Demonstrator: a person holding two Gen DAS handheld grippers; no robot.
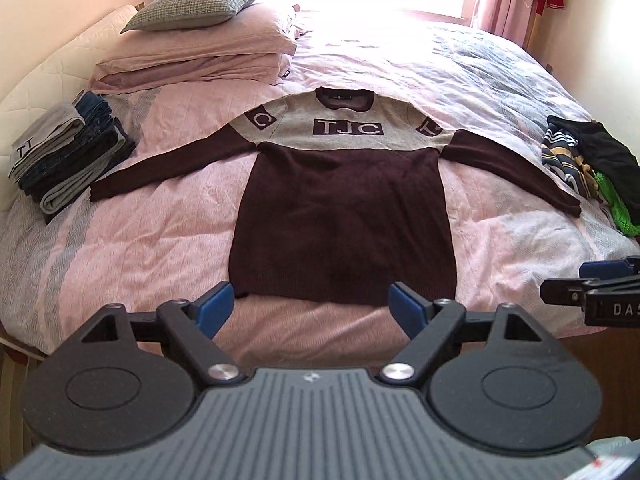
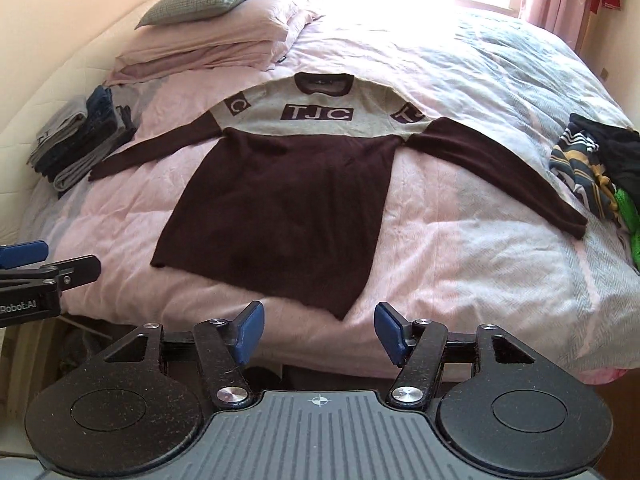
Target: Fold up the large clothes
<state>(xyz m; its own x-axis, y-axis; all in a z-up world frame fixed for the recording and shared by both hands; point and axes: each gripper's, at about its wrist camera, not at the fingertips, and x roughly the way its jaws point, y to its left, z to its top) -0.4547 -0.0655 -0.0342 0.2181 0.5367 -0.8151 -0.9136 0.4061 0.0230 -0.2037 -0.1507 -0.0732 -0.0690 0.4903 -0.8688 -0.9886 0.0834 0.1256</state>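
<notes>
A dark maroon sweater [image 1: 344, 216] [image 2: 280, 208] with a grey yoke lettered "TJC" lies flat on the bed, front up, both sleeves spread out to the sides and the hem toward me. My left gripper [image 1: 312, 310] hangs open above the hem, nothing between its blue pads. My right gripper [image 2: 319, 336] is open too, above the hem's right corner, and holds nothing. Each gripper shows at the edge of the other's view: the right gripper [image 1: 600, 284] at the right, the left gripper [image 2: 36, 264] at the left.
A stack of folded clothes [image 1: 68, 152] [image 2: 80, 144] sits at the bed's left. An unfolded heap of clothes [image 1: 592, 168] [image 2: 600, 168] lies at the right edge. Pillows and folded bedding [image 1: 200, 48] [image 2: 208, 36] are at the head, under a bright window.
</notes>
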